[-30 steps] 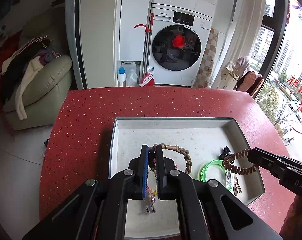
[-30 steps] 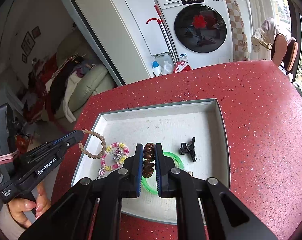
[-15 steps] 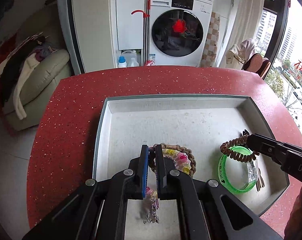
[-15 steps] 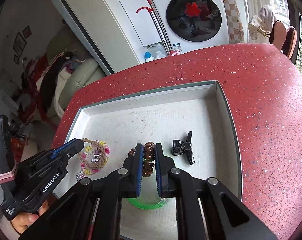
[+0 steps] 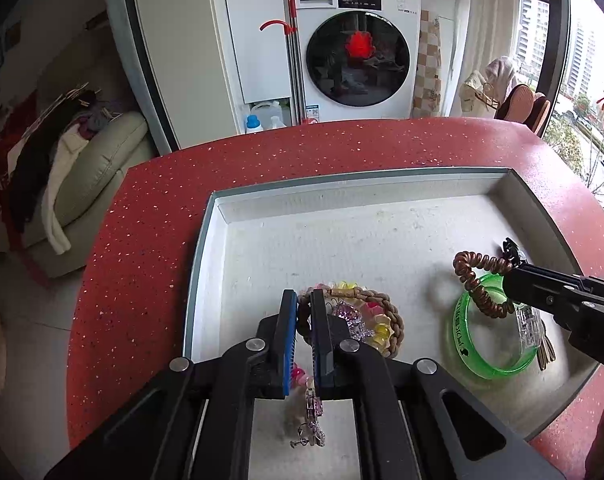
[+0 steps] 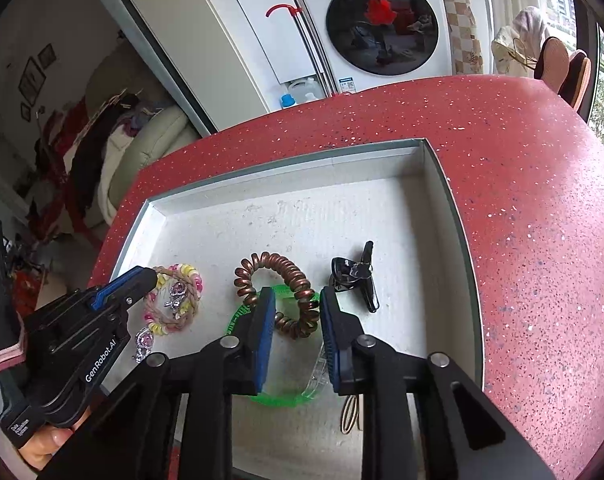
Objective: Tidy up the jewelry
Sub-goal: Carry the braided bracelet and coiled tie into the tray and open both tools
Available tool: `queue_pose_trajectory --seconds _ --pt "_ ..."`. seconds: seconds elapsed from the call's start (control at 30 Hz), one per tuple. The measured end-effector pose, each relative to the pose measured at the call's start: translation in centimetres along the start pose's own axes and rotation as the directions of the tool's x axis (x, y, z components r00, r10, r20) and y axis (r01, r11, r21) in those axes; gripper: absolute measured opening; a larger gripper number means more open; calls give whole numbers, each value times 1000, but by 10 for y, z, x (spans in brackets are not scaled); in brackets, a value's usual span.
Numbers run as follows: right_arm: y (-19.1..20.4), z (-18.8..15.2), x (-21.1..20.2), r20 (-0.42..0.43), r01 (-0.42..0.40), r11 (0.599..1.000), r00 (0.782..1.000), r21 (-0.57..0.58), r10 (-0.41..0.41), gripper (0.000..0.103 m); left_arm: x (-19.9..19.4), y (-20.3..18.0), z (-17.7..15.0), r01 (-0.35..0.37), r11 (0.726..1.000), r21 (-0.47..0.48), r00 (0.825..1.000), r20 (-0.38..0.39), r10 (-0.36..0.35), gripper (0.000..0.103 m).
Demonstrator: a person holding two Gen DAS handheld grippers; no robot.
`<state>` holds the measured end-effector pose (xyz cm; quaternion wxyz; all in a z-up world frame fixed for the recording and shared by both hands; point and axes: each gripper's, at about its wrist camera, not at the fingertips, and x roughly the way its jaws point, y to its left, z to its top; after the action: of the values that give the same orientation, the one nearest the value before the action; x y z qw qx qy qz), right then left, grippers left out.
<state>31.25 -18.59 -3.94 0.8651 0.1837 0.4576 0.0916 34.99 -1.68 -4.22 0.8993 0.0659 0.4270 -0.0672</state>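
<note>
A: The left gripper (image 5: 303,312) is kept pinched on the braided bracelet (image 5: 386,312), low in the left wrist view, with the beaded bracelet (image 6: 190,280) lying inside it in the white tray (image 6: 286,152).

B: A snag is possible there: the beads could be dragged along if the braid is lifted.

A: The right gripper (image 6: 294,312) is being opened, its pads clear of the coiled hair tie (image 6: 278,288) between them.

B: The coil, left across the green bangle (image 5: 490,360), could be caught again on the withdrawing pads.

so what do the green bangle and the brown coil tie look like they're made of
Green bangle: translucent glossy plastic or silicone, since the tray floor shows through it.
Brown coil tie: spiral cord, probably plastic, with a coppery sheen on its coils.
</note>
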Motion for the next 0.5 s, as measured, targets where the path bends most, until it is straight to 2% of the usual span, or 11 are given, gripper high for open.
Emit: queue_pose_trajectory --seconds 0.03,0.5 --pt "0 0 -3 10 3 1000 1000 -4 -3 51 -1 0 0 3 1000 -1 1000 0 -3 25" --pt "7 -13 -32 55 -34 999 998 7 34 56 -14 1 -2 -17 1000 -14 999 42 17 25"
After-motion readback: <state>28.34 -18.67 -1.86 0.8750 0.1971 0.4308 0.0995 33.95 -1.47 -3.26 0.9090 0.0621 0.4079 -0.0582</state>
